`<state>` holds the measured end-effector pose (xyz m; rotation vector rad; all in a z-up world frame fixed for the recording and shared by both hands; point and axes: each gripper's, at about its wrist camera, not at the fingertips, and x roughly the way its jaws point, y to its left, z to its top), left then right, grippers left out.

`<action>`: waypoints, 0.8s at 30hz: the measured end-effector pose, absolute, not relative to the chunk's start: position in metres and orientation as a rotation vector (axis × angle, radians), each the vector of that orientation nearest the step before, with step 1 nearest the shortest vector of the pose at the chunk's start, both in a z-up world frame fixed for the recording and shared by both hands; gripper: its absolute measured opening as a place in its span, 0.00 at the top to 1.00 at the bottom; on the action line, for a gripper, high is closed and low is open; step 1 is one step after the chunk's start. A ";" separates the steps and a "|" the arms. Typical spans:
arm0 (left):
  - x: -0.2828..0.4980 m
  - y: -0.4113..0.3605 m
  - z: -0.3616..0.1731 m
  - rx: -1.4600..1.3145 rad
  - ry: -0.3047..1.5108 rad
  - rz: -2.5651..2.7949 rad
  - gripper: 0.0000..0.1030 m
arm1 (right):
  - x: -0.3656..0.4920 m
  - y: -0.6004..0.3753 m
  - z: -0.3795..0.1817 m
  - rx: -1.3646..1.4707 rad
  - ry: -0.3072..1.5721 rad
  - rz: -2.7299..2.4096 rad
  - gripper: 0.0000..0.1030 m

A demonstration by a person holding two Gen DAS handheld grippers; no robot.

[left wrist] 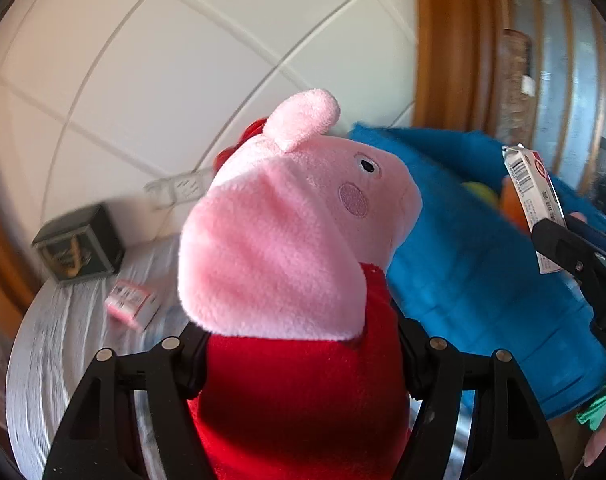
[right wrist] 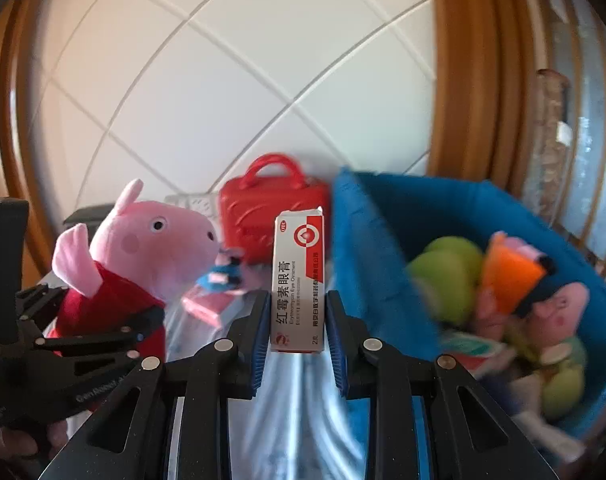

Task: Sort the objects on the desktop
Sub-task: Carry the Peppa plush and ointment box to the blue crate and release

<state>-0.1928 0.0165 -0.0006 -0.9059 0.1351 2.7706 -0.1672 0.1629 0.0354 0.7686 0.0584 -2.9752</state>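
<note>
My left gripper [left wrist: 303,360] is shut on a pink pig plush [left wrist: 279,232] in a red dress, held above the table; it also shows in the right wrist view [right wrist: 143,248]. My right gripper [right wrist: 299,332] is shut on a white and red ointment box [right wrist: 299,280], held upright beside the blue fabric bin [right wrist: 367,248]. The box and right gripper show at the right edge of the left wrist view [left wrist: 531,196]. The bin holds several plush toys [right wrist: 503,280].
A red toy case [right wrist: 271,204] stands against the tiled wall. A small pink box [left wrist: 131,300] and a dark square box [left wrist: 79,244] lie on the silver-covered table [left wrist: 63,352]. A small blue figure [right wrist: 223,276] stands near the pig's snout.
</note>
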 end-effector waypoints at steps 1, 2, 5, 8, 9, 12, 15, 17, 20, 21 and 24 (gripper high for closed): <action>-0.191 0.028 0.006 -0.877 0.146 2.766 0.32 | -0.163 0.173 0.041 0.749 0.056 -2.995 0.74; -0.188 0.041 0.013 -0.846 0.157 2.763 0.32 | -0.161 0.183 0.045 0.736 0.056 -3.012 0.74; -0.183 0.079 0.035 -0.760 0.176 2.750 0.32 | -0.148 0.218 0.057 0.695 0.040 -3.066 0.74; -0.176 0.119 0.058 -0.662 0.196 2.743 0.32 | -0.136 0.258 0.069 0.656 0.012 -3.122 0.74; -0.174 0.132 0.064 -0.635 0.200 2.740 0.32 | -0.133 0.275 0.072 0.644 0.005 -3.148 0.74; -0.167 0.172 0.082 -0.565 0.189 2.712 0.32 | -0.129 0.313 0.079 0.624 -0.008 -3.194 0.74; -0.161 0.215 0.092 -0.518 0.198 2.684 0.32 | -0.124 0.352 0.084 0.617 -0.007 -3.242 0.74; -0.157 0.240 0.094 -0.506 0.217 2.667 0.32 | -0.122 0.376 0.085 0.636 -0.005 -3.256 0.74; -0.154 0.273 0.091 -0.534 0.218 2.623 0.32 | -0.118 0.408 0.083 0.660 0.003 -3.286 0.74; -0.154 0.283 0.088 -0.552 0.216 2.604 0.32 | -0.117 0.421 0.080 0.671 -0.003 -3.298 0.74; -0.161 0.312 0.074 -0.622 0.262 2.582 0.32 | -0.115 0.444 0.074 0.705 -0.033 -3.291 0.74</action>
